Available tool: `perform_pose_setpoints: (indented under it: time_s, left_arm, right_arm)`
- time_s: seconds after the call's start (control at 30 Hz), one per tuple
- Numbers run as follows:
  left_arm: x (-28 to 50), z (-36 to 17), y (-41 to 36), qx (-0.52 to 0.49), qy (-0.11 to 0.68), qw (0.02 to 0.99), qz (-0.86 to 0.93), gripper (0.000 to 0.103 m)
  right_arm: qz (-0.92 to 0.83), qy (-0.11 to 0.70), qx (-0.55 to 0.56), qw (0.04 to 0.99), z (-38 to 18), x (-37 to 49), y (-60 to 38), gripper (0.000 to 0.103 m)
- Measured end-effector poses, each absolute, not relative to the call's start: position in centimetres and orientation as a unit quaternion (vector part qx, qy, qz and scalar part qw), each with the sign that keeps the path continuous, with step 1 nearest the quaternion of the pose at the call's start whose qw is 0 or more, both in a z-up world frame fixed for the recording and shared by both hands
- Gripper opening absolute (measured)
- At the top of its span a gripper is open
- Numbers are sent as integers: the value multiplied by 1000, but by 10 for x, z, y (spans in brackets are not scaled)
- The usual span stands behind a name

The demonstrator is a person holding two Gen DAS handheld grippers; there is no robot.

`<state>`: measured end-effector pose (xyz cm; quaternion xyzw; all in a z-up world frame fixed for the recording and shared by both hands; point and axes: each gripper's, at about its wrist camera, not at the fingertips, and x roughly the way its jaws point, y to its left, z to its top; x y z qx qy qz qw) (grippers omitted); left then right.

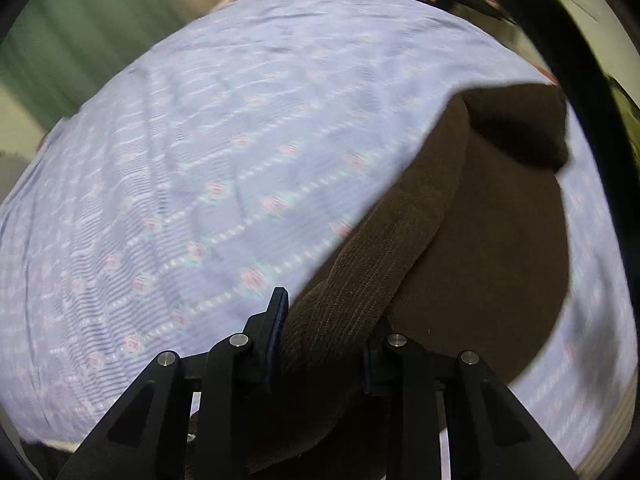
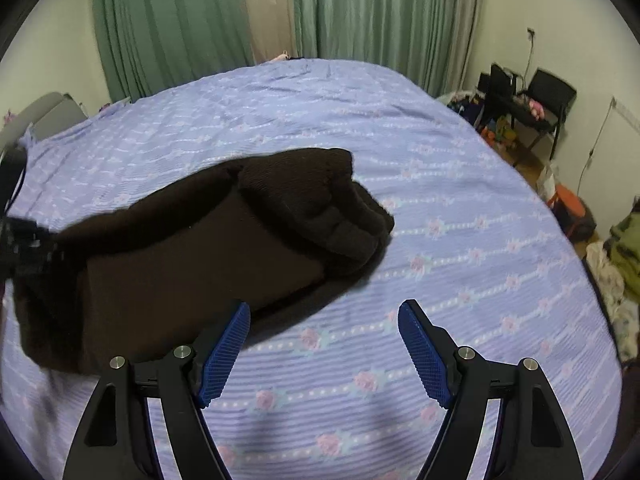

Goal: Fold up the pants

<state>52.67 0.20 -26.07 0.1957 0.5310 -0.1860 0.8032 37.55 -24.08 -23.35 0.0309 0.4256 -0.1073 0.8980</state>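
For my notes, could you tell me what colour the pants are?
Dark brown pants, best in the right wrist view.

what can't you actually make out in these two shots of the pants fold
- Left wrist view: the left tool has brown pants bunched between its fingers; the cloth hides the right finger's pad and the exact grip spot.
- Left wrist view: motion blur smears the bedspread pattern and the dark clutter at the top right.
- Right wrist view: the pants' left end meets a blurred black shape at the frame edge; the right tool is open.
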Motion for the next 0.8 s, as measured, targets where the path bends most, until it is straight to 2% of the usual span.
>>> perform_pose_setpoints:
  time_s: [0.13, 0.17, 0.23, 0.27, 0.3, 0.4, 0.53, 0.63, 0.8]
  left_arm:
    - [539, -288, -10, 217, 552, 791, -153, 36]
    - [541, -291, -10, 214, 553, 793, -142, 45]
    - [540, -283, -7, 193, 541, 809, -128, 53]
    - [536, -275, -6, 185, 528, 820, -124, 62]
    - [529, -263, -7, 186, 504, 835, -118, 74]
    - [493, -222, -11, 200, 419, 879, -109, 90]
    - [420, -200, -27, 198, 376, 888, -174, 90]
    - [387, -212, -47, 203, 371, 883, -203, 89]
    - [357, -257, -70, 199, 392, 875, -202, 80]
  right_arm:
    - [-103, 415, 11, 904, -231, 390, -236, 77]
    - [-105, 416, 12, 903, -231, 393, -238, 77]
    - [-109, 417, 23, 902, -232, 397, -245, 77]
    - [-110, 418, 25, 901, -232, 398, -248, 77]
    - [-110, 418, 26, 901, -232, 398, -251, 77]
    - [-103, 407, 26, 907, -227, 394, -259, 77]
    - [-91, 397, 38, 912, -220, 389, -271, 77]
    - [-87, 401, 43, 911, -224, 387, -284, 77]
    - [-70, 410, 21, 909, -236, 400, -298, 77]
